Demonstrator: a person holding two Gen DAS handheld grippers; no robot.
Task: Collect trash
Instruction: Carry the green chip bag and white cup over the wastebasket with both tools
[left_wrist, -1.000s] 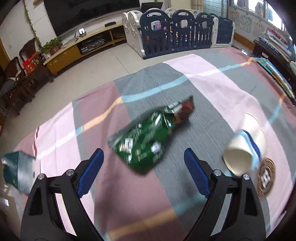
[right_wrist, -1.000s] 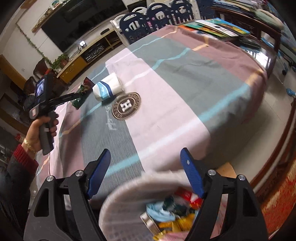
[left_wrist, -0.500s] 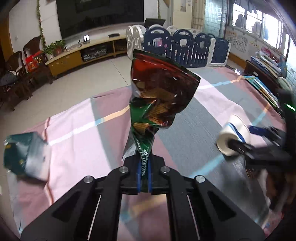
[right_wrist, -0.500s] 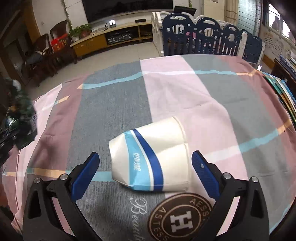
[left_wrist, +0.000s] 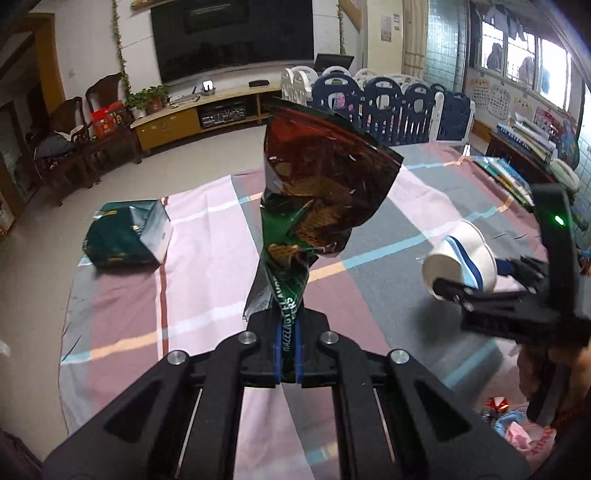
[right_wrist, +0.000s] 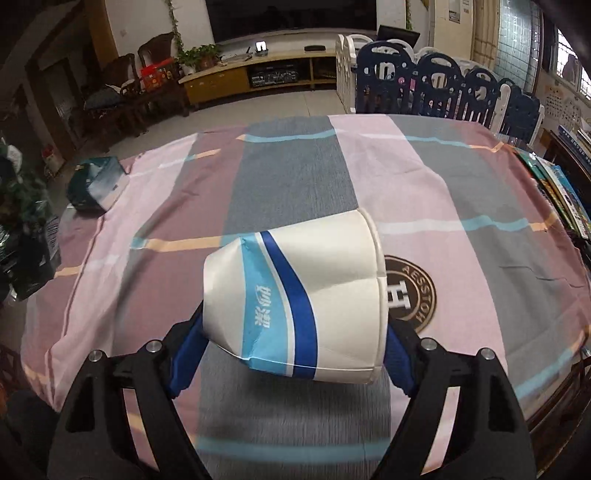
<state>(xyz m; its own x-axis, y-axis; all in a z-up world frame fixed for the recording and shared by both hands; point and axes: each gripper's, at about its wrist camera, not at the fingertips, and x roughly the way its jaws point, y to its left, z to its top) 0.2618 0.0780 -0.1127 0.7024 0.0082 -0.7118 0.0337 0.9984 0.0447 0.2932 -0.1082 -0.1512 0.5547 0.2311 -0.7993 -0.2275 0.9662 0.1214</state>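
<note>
My left gripper (left_wrist: 287, 354) is shut on the bottom end of a green and brown snack wrapper (left_wrist: 314, 192) and holds it upright above the striped tablecloth (left_wrist: 207, 229). My right gripper (right_wrist: 291, 350) is shut on a crushed white paper cup with blue bands (right_wrist: 306, 295), lifted just above the cloth; the cup (left_wrist: 460, 258) and the right gripper (left_wrist: 491, 277) also show in the left wrist view at the right. A dark green carton (left_wrist: 125, 236) lies at the table's far left corner, also in the right wrist view (right_wrist: 98, 184).
A round brown logo patch (right_wrist: 410, 295) is on the cloth behind the cup. Books (right_wrist: 561, 192) lie along the right edge. A trash bag with colourful scraps (left_wrist: 513, 428) sits low at the right. A blue and white playpen fence (left_wrist: 388, 107) stands beyond the table.
My right gripper closed on the paper cup and raised it slightly. My left gripper lifted the held wrapper a bit higher; one second ago it was open over the wrapper lying flat.
</note>
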